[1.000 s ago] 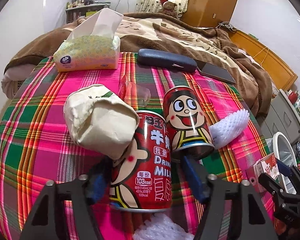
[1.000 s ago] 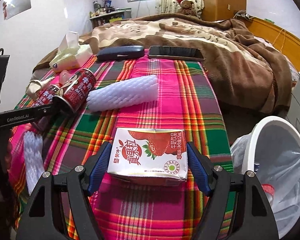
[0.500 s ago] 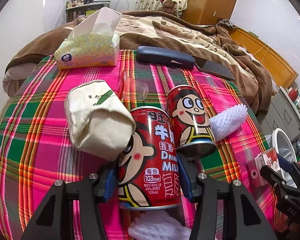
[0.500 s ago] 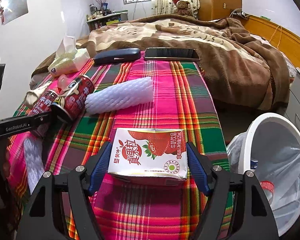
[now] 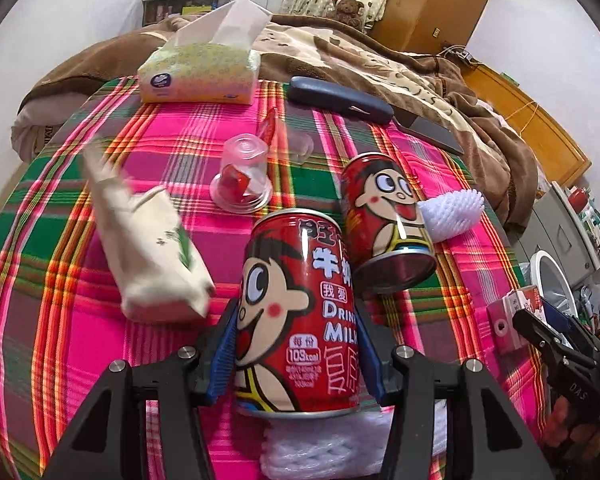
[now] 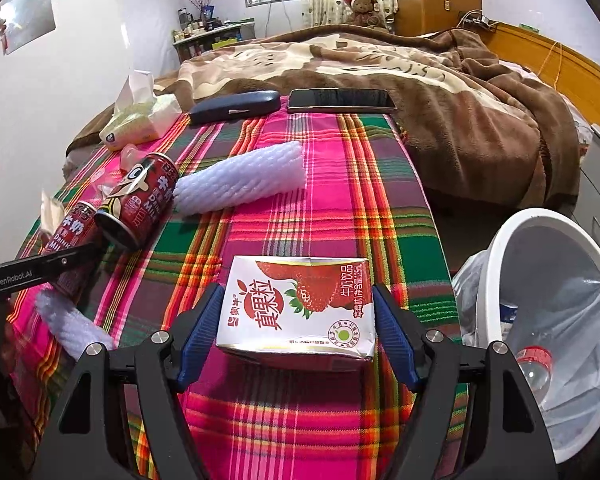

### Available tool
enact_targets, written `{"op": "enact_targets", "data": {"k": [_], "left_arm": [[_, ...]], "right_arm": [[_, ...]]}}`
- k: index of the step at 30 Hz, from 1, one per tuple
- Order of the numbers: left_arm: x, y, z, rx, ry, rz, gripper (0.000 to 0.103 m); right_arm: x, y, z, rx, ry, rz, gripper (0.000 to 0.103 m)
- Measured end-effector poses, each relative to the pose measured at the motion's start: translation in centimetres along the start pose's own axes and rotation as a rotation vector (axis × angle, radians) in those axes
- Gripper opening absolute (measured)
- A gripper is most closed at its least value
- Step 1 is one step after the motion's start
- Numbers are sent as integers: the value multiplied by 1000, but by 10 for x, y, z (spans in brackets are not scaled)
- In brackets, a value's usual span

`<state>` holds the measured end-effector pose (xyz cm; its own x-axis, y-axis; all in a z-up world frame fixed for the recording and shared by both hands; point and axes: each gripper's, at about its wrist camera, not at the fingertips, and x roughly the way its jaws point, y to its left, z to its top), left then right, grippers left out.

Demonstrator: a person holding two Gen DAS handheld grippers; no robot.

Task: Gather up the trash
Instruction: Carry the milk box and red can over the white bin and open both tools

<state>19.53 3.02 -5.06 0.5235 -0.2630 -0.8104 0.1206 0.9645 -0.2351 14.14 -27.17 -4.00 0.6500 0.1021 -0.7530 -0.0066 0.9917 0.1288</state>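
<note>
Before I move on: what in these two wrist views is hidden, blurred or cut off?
- Beige paper pack, left wrist view: motion-blurred, print unreadable.
- Bin contents, right wrist view: cut by the frame edge, veiled by its liner.
- Gripped milk can, left wrist view: its base hides the white foam net beneath.
- Phone, left wrist view: mostly behind the dark case.

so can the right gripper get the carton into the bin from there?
Probably yes. The right gripper is shut on the carton, and the bin stands open beside the table with nothing between.
</note>
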Motion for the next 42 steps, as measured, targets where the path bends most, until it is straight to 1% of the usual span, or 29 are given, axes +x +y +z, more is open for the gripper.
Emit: {"op": "enact_targets", "data": {"k": [3, 10, 14, 20, 26, 28, 32, 42], "left_arm": [[-2, -1, 1, 10, -6, 16, 53], [-10, -7, -1, 17, -32, 16, 52], [-25, -15, -2, 37, -67, 28, 52], [-48, -31, 0, 64, -115, 19, 52], [-66, -66, -2, 125, -154, -19, 52], [-69, -83, -4, 159, -160, -25, 52], [-69, -112, -8, 199, -160, -76, 53], [-66, -191, -23, 326, -153, -171, 53]], "right_arm": [[-2, 1, -1, -1, -6, 6, 75], [-12, -1, -1, 6, -34, 3, 74], [-19, -3, 0, 11, -54, 6, 74], [-33, -10, 1, 26, -96, -1, 74], [-50, -28, 0, 56, -135, -25, 74], [-55, -36, -1, 70, -146, -36, 74], [-65, -53, -3, 96, -165, -64, 74], [-88, -99, -13, 165, -202, -144, 75]]}}
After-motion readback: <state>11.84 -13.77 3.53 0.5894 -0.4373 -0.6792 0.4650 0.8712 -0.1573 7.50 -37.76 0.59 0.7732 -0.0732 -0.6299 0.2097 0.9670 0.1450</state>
